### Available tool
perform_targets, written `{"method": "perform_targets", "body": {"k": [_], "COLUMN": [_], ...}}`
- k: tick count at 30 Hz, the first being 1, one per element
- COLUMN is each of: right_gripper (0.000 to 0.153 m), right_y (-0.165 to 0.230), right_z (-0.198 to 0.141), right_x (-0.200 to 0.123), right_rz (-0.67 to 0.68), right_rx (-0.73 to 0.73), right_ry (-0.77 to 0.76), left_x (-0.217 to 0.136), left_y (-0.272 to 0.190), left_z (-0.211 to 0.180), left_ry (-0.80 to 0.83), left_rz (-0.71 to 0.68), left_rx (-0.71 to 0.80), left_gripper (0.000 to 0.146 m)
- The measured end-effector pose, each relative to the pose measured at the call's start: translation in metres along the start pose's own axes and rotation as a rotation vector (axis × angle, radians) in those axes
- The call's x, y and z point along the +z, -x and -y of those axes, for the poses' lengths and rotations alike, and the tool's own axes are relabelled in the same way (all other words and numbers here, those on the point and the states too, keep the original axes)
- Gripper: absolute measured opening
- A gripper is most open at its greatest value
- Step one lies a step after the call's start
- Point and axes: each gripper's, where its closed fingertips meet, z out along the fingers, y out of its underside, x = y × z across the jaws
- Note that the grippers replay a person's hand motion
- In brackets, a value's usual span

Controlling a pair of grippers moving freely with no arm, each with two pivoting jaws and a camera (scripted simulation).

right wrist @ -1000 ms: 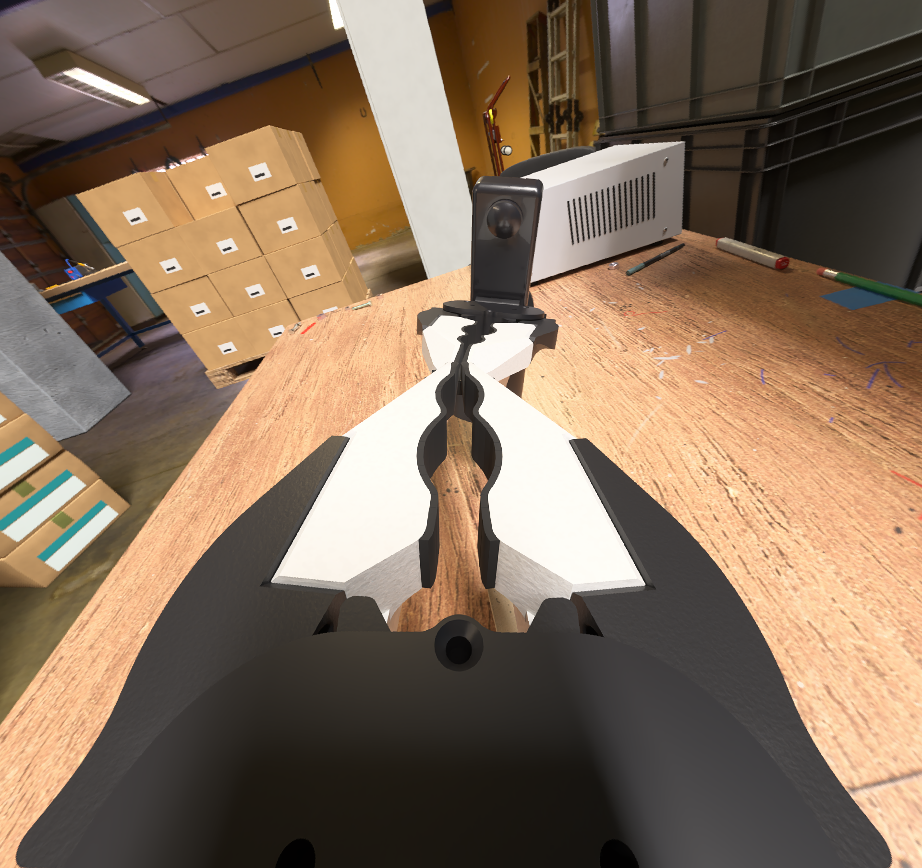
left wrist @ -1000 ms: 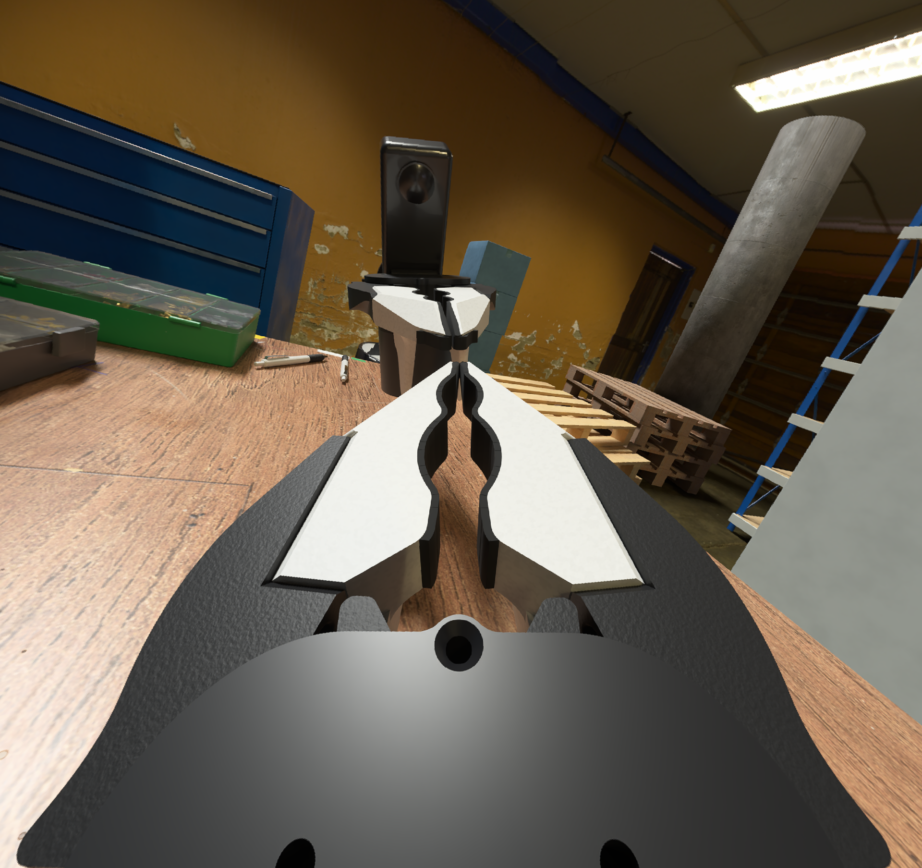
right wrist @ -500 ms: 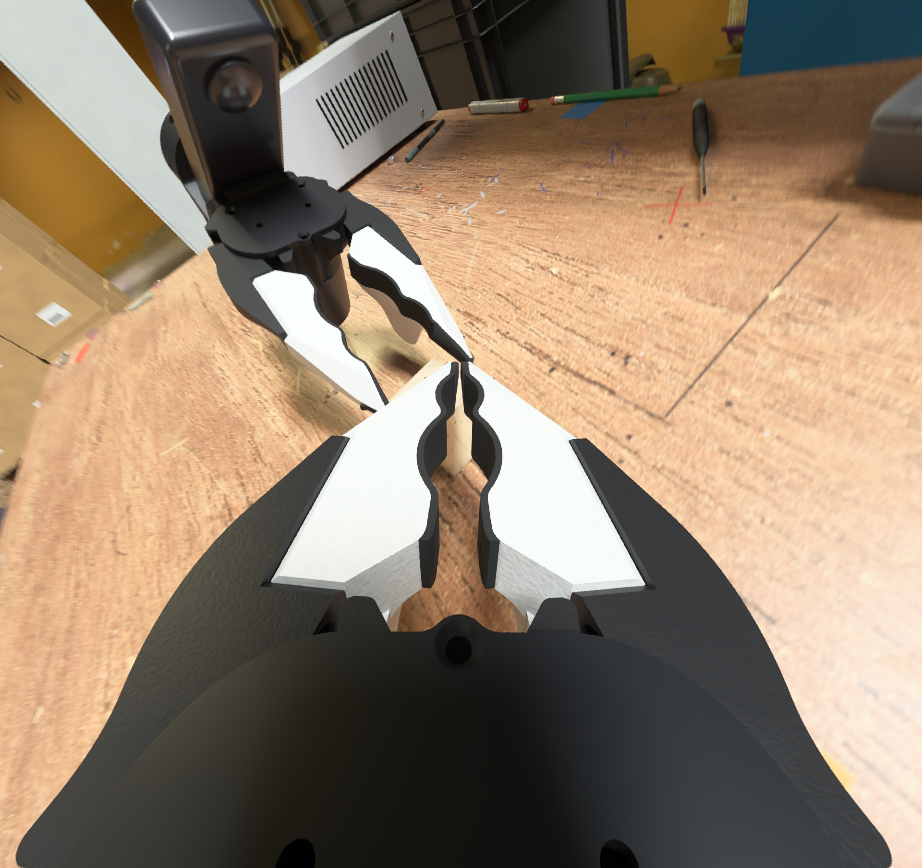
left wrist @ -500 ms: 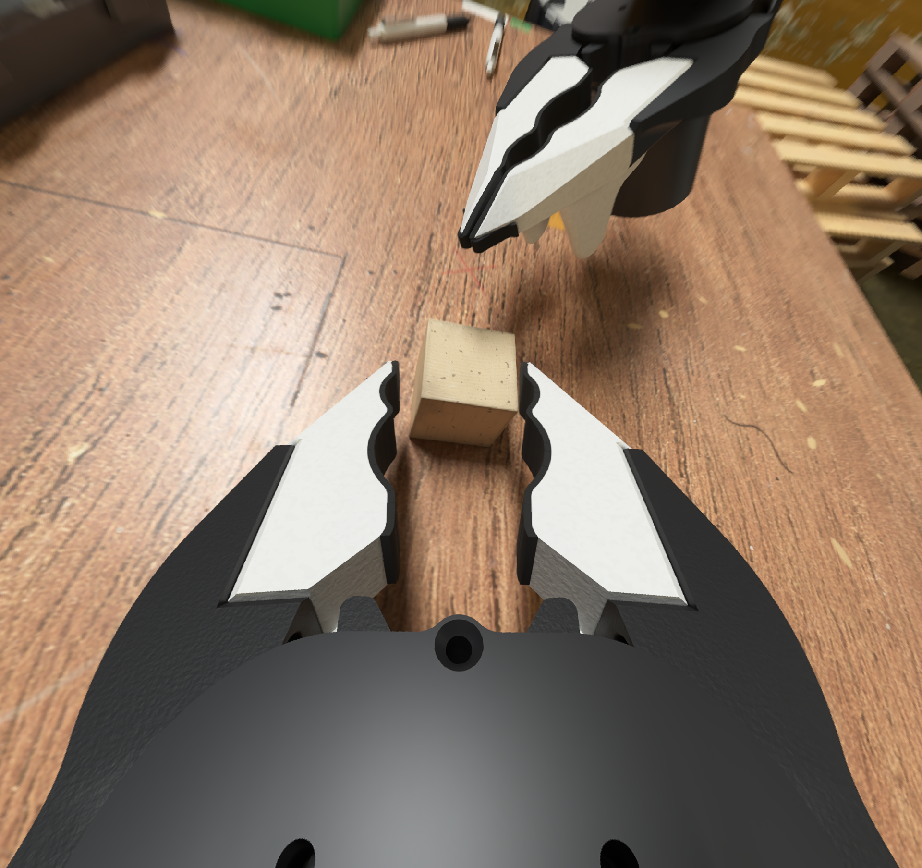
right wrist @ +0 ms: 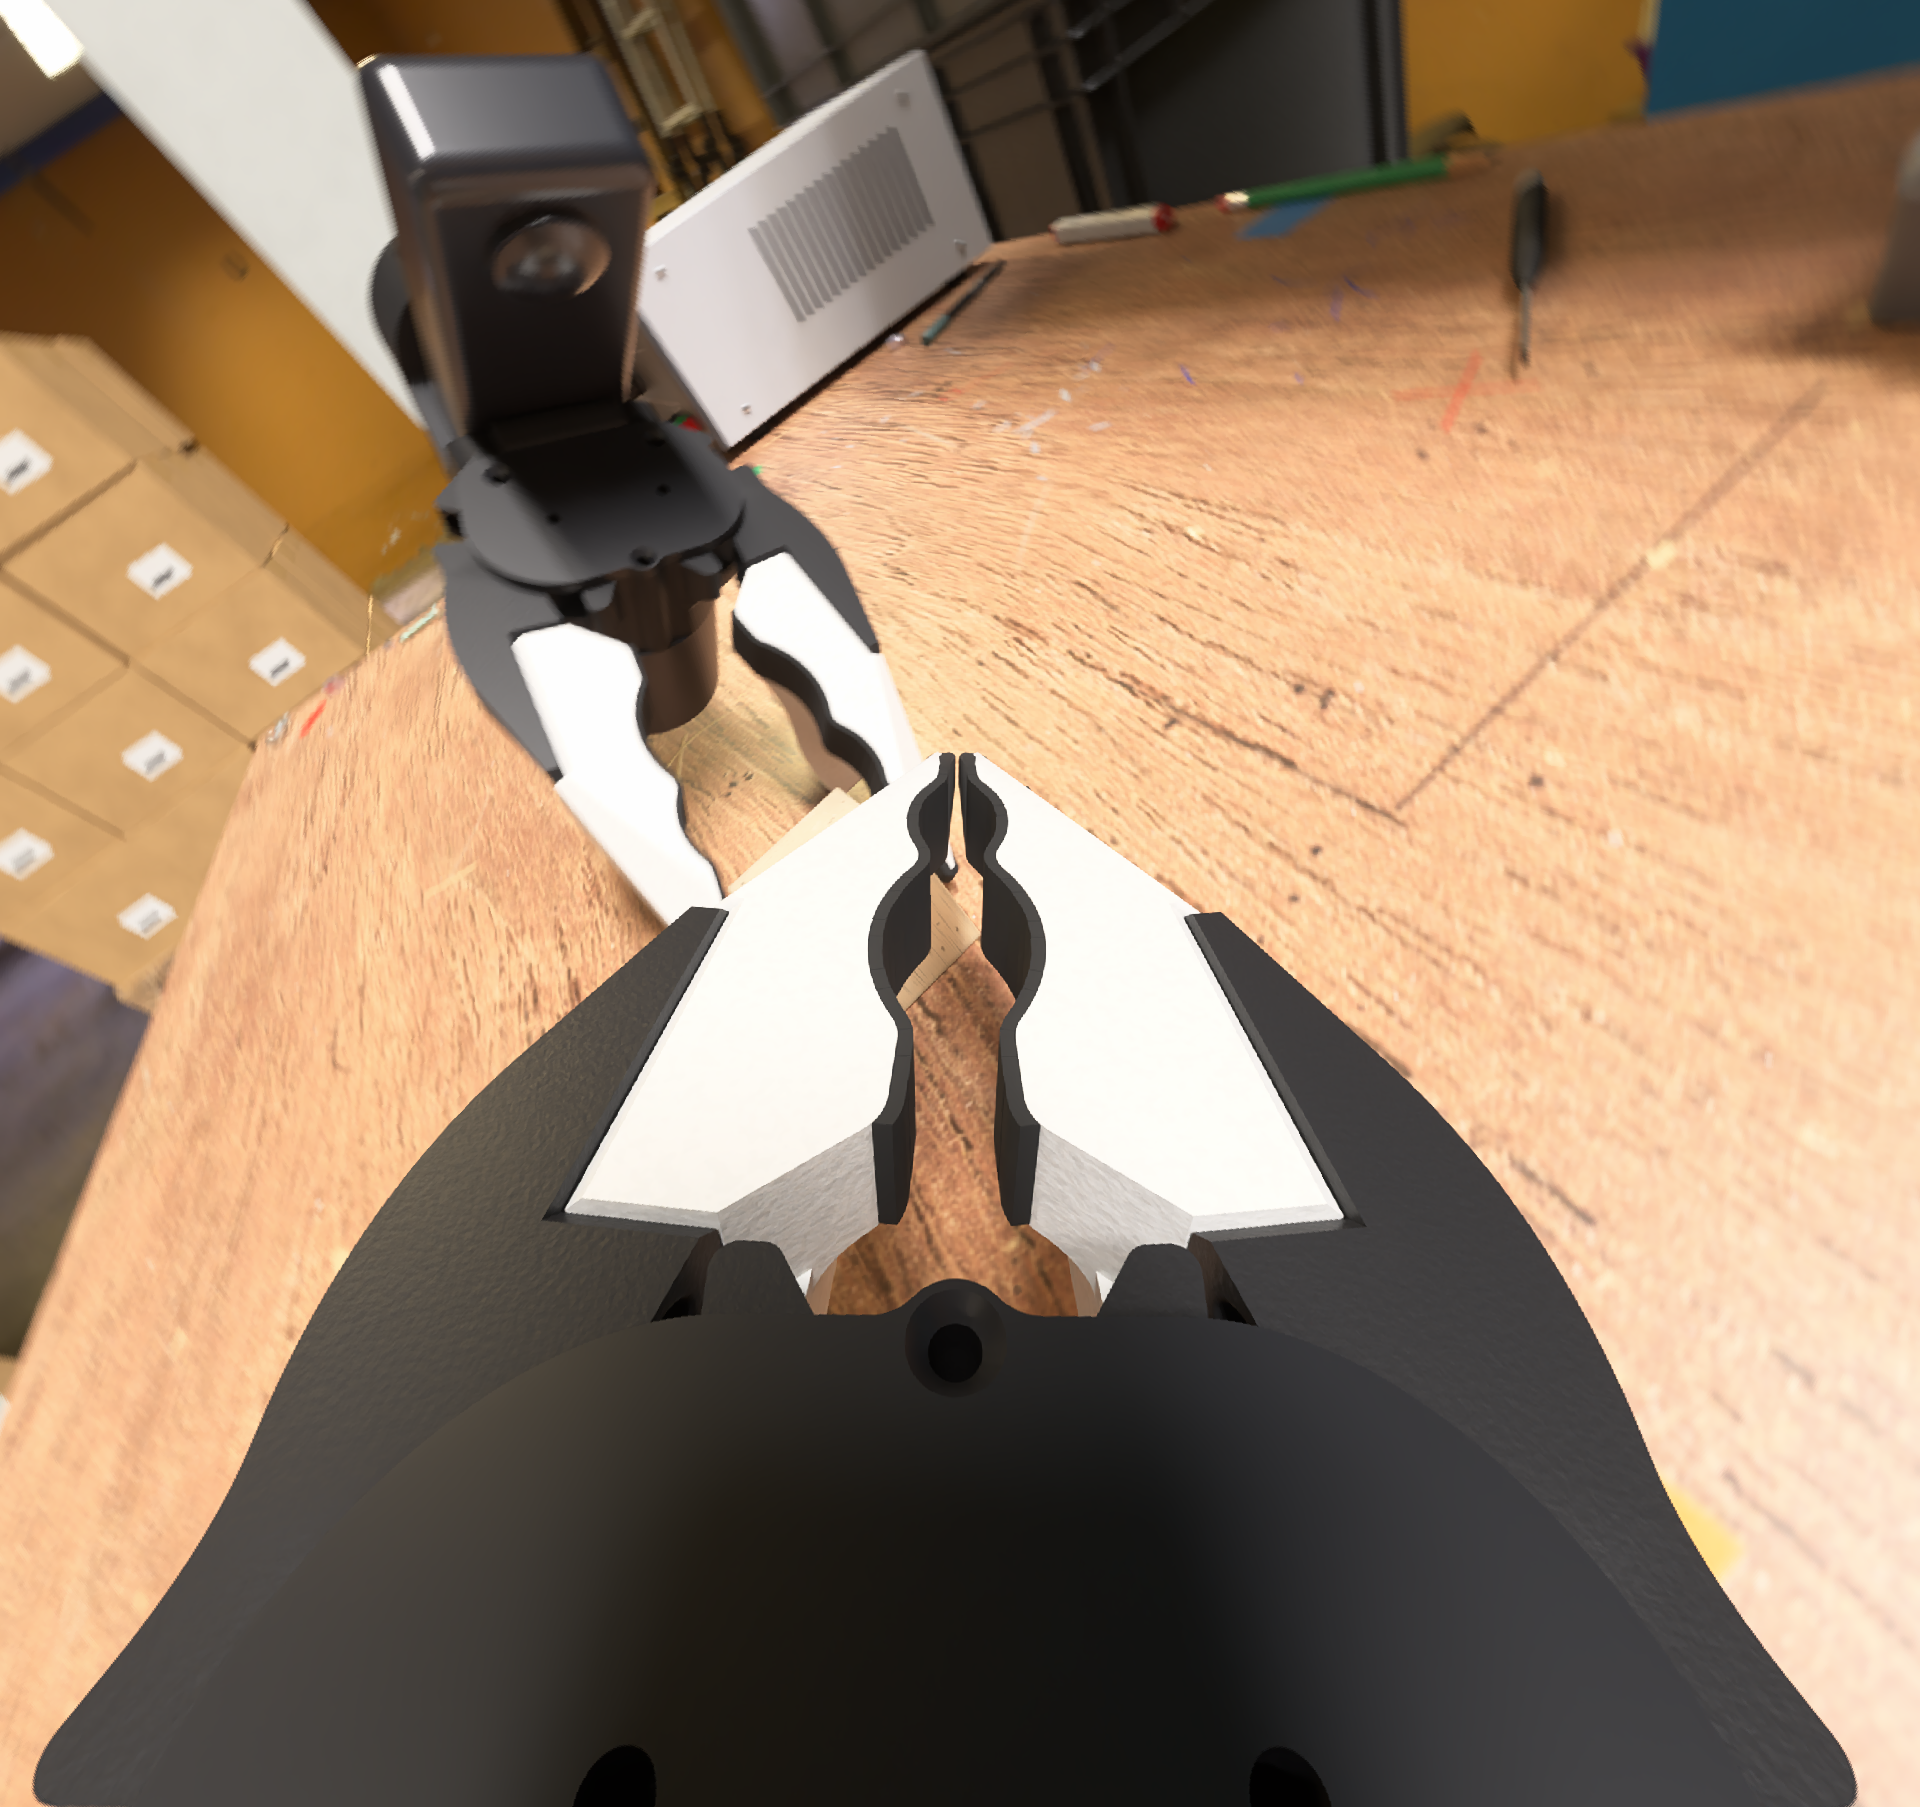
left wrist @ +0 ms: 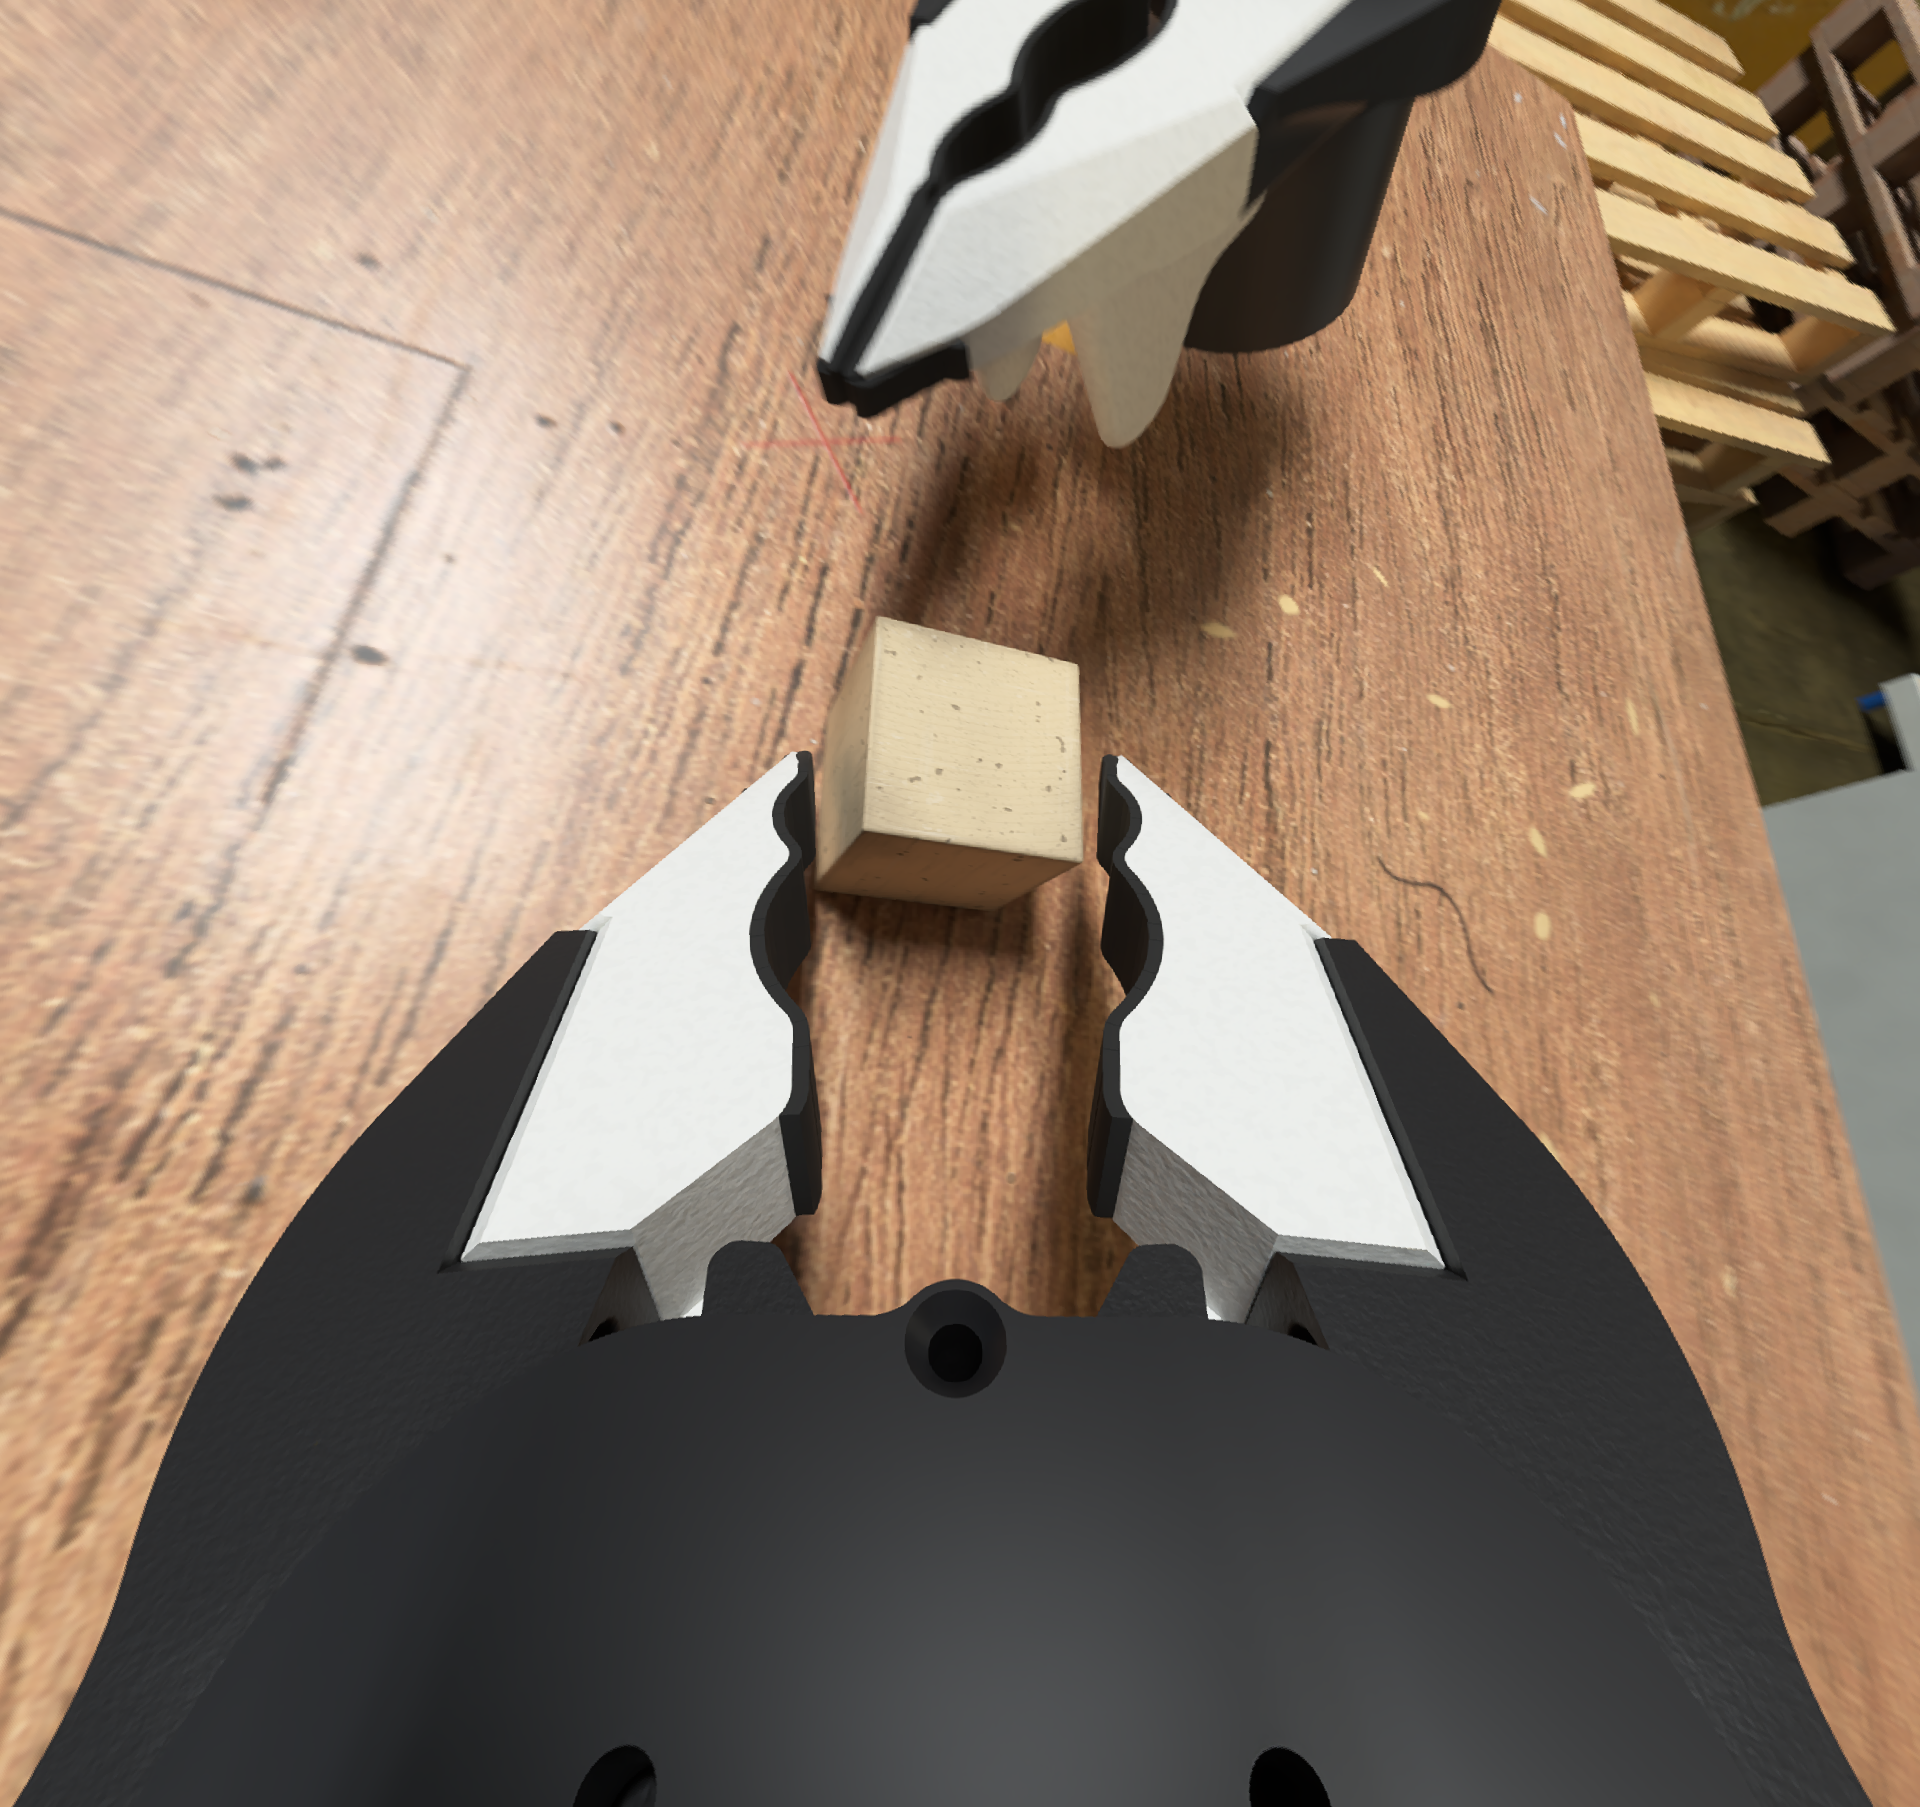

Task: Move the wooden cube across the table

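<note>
The wooden cube (left wrist: 961,760) is a pale block standing on the wooden table (left wrist: 416,718). My left gripper (left wrist: 954,770) is open, with a fingertip on each side of the cube's near half. The left finger (left wrist: 795,822) is almost at the cube's side and the right finger (left wrist: 1117,822) is a little apart from it. My right gripper (left wrist: 844,388) is shut and empty, hovering above the table beyond the cube. In the right wrist view my right gripper (right wrist: 954,768) points at the open left gripper (right wrist: 800,838). Only slivers of the cube (right wrist: 826,815) show there.
A faint red cross (left wrist: 826,443) is marked on the table beyond the cube. The table's right edge (left wrist: 1704,677) is near, with pallets (left wrist: 1714,147) below. A white vented box (right wrist: 821,240), a screwdriver (right wrist: 1525,261), a green pencil (right wrist: 1340,183) and cardboard boxes (right wrist: 135,614) lie farther off.
My left gripper tilted down, opened and came forward so its fingertips flank the cube. My right gripper stayed shut and tilted down toward the cube from the far side.
</note>
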Motion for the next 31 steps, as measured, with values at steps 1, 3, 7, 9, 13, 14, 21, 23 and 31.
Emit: {"method": "perform_targets", "body": {"k": [1, 3, 7, 9, 13, 14, 21, 23, 31], "right_gripper": [0.001, 0.001, 0.001, 0.001, 0.001, 0.001, 0.001, 0.001, 0.001], "right_y": [0.004, 0.01, 0.001, -0.003, -0.001, 0.0, -0.007, -0.008, -0.004], "right_z": [0.002, 0.004, -0.004, -0.016, -0.033, -0.035, -0.037, -0.038, -0.036], "right_x": [0.0, -0.001, 0.002, 0.005, 0.01, 0.011, 0.012, 0.012, 0.013], "right_rz": [0.026, 0.073, 0.047, 0.05, 0.139, 0.159, 0.266, 0.287, 0.318], "right_rx": [-0.056, -0.15, -0.315, -0.393, -0.495, -0.507, -0.525, -0.528, -0.543], "right_ry": [-0.006, -0.011, 0.104, 0.21, 0.342, 0.358, 0.422, 0.438, 0.424], "left_x": [-0.003, -0.01, -0.019, -0.019, -0.013, -0.01, -0.004, -0.006, -0.017], "left_y": [0.003, 0.008, 0.012, 0.017, 0.028, 0.032, 0.052, 0.058, 0.074], "left_z": [0.003, 0.009, 0.012, 0.009, 0.0, -0.001, 0.009, 0.01, 0.012], "left_ry": [-0.028, -0.089, -0.117, -0.095, -0.002, 0.02, 0.035, 0.036, 0.017], "left_rz": [0.019, 0.051, 0.066, 0.123, 0.182, 0.202, 0.252, 0.247, 0.289], "left_rx": [0.02, 0.059, 0.116, 0.17, 0.285, 0.313, 0.402, 0.381, 0.399], "left_gripper": [0.053, 0.047, 0.043, 0.047, 0.044, 0.043, 0.043, 0.043, 0.043]}}
